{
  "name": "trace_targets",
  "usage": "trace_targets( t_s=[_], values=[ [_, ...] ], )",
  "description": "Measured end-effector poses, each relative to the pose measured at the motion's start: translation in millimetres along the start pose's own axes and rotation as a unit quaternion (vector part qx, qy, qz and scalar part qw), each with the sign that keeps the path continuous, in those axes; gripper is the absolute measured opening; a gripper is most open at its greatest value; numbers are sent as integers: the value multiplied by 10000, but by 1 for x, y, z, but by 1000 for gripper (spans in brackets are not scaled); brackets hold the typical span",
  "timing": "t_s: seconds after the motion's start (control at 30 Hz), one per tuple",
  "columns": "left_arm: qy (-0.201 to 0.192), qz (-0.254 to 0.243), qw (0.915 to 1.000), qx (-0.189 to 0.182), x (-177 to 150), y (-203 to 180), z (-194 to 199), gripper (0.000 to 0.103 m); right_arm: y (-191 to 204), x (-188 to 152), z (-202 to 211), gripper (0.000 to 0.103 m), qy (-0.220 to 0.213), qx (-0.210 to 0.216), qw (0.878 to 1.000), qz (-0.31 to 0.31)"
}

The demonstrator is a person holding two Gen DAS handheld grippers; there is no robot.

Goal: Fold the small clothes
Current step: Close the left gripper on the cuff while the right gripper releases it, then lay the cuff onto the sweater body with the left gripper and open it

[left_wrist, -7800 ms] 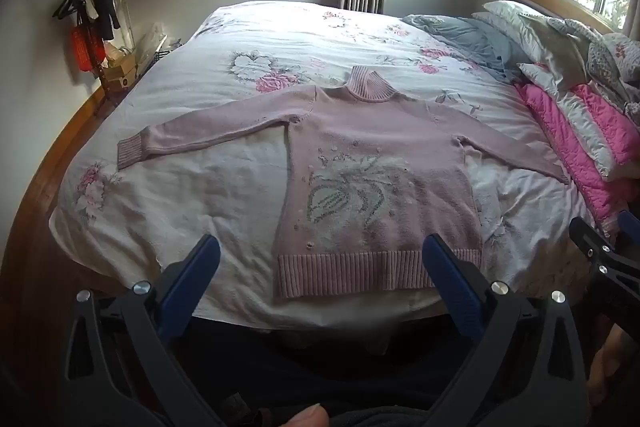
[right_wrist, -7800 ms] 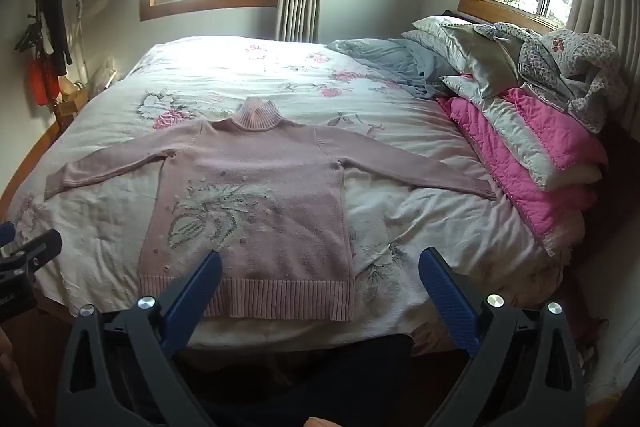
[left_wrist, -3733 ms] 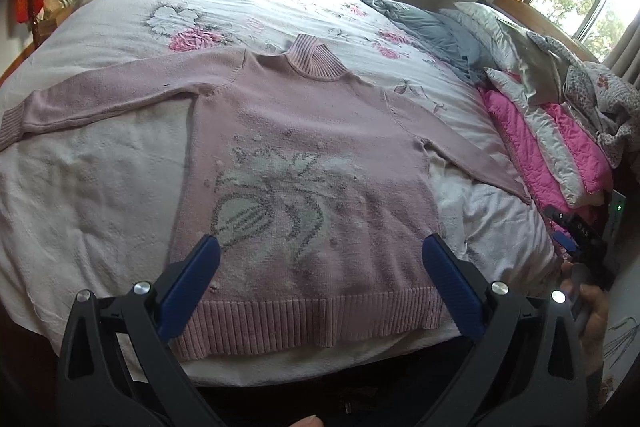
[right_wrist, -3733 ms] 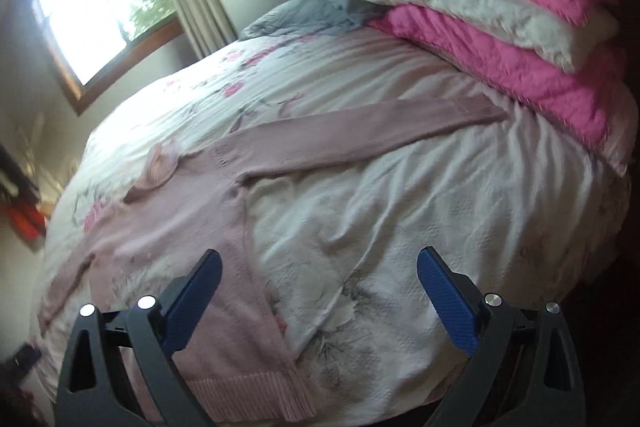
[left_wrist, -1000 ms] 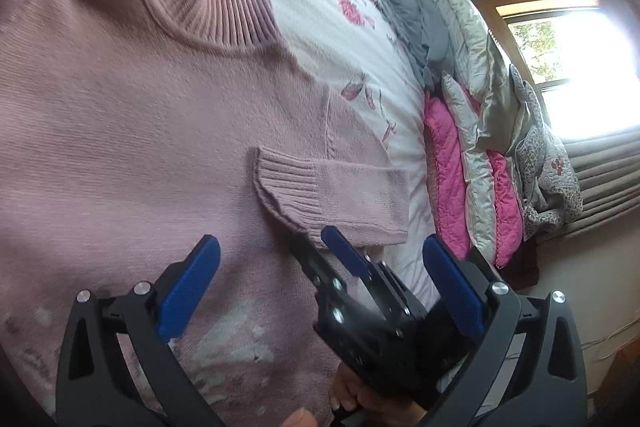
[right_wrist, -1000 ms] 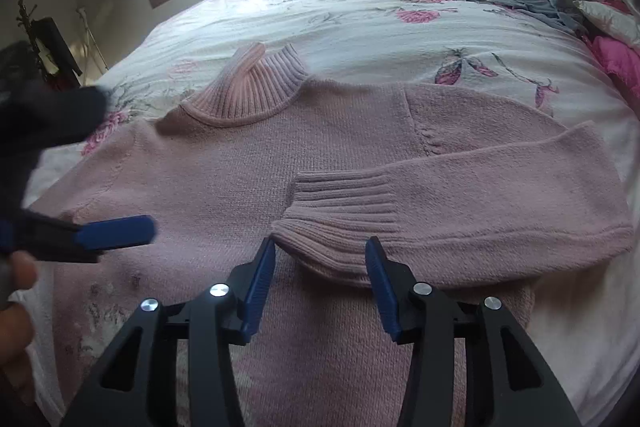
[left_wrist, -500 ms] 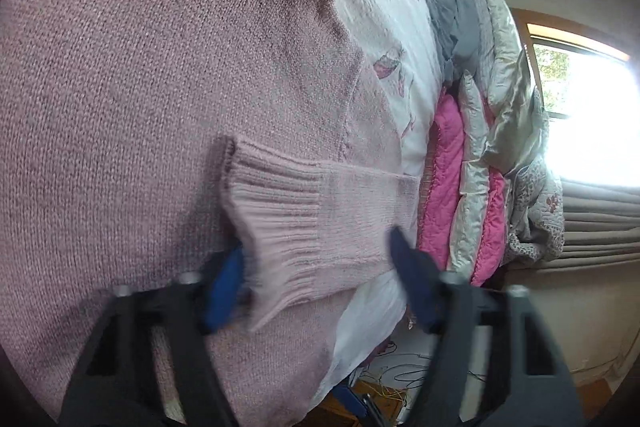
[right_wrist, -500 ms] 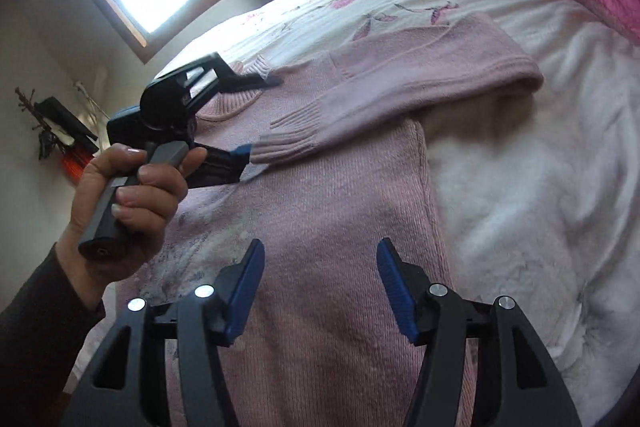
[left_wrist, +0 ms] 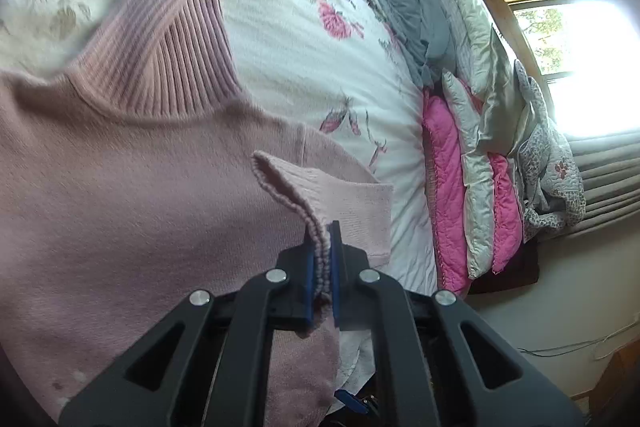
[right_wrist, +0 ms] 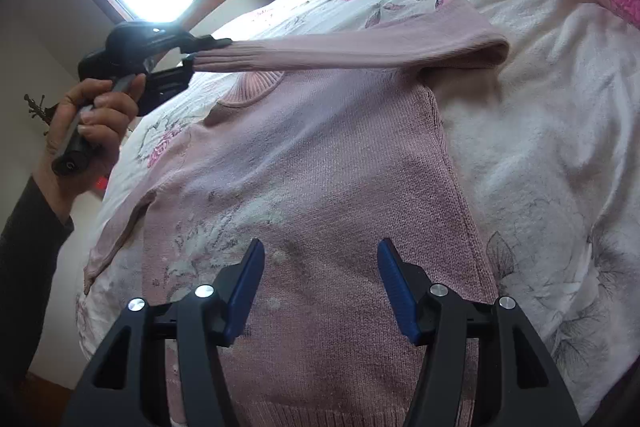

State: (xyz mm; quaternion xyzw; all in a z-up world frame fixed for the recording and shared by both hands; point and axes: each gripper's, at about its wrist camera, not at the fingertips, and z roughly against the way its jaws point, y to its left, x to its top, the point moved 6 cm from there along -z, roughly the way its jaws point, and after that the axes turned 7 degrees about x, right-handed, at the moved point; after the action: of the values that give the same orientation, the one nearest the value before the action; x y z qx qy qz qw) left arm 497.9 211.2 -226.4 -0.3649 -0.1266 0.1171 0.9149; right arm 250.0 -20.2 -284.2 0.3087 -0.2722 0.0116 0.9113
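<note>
I have the left tongs (left_wrist: 322,255) pressed together on the ribbed cuff (left_wrist: 316,227) of the pink sweater (right_wrist: 320,187), which lies face up on the bed (right_wrist: 540,147) directly under and ahead of both tongs. From the right wrist view the sleeve (right_wrist: 340,53) runs as a raised band from its fold at the shoulder, ahead and to the right of my right tongs (right_wrist: 320,283), across above the chest to the left tongs (right_wrist: 200,53), gripped by the person's hand (right_wrist: 92,123) up and to the left. The right tongs are spread wide and hold nothing, hovering over the lower front of the sweater just above the grey floral pattern (right_wrist: 224,227). I judge the knit to be light, soft and stretchy: it sags, drapes and will slide on itself, so a pull on one point drags the rest. The cuff ribbing is the firmest, thickest place to pinch, as are the hem band and the collar (left_wrist: 168,55) ahead and left of the left tongs; the plain body knit would bunch. I see no brand, label or readable writing anywhere on the sweater or bedding.
</note>
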Motion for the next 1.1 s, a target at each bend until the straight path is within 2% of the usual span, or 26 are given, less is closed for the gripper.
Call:
trace_targets(
  t_s=[0.23, 0.4, 0.6, 0.8, 0.93, 1.1],
  values=[
    [-421, -141, 9983, 374, 25, 16, 75, 4, 6, -8, 1, 60, 59, 30, 10000, 21],
    [-509, -20, 9959, 748, 30, 58, 104, 4, 7, -9, -2, 60, 83, 31, 10000, 23],
    [-558, 257, 9929, 1024, 32, 109, 127, 4, 7, -12, -7, 60, 154, 28, 9999, 25],
    [-407, 513, 9906, 1201, 28, 152, 130, 4, 7, -14, -13, 60, 211, 25, 9998, 6],
    [-280, 658, 9896, 1248, 24, 173, 119, 4, 10, -15, -16, 60, 245, 33, 9997, 18],
    [-89, 885, 9843, 1526, 16, 202, 100, 4, 9, -15, -18, 60, 261, 36, 9997, -3]
  ],
)
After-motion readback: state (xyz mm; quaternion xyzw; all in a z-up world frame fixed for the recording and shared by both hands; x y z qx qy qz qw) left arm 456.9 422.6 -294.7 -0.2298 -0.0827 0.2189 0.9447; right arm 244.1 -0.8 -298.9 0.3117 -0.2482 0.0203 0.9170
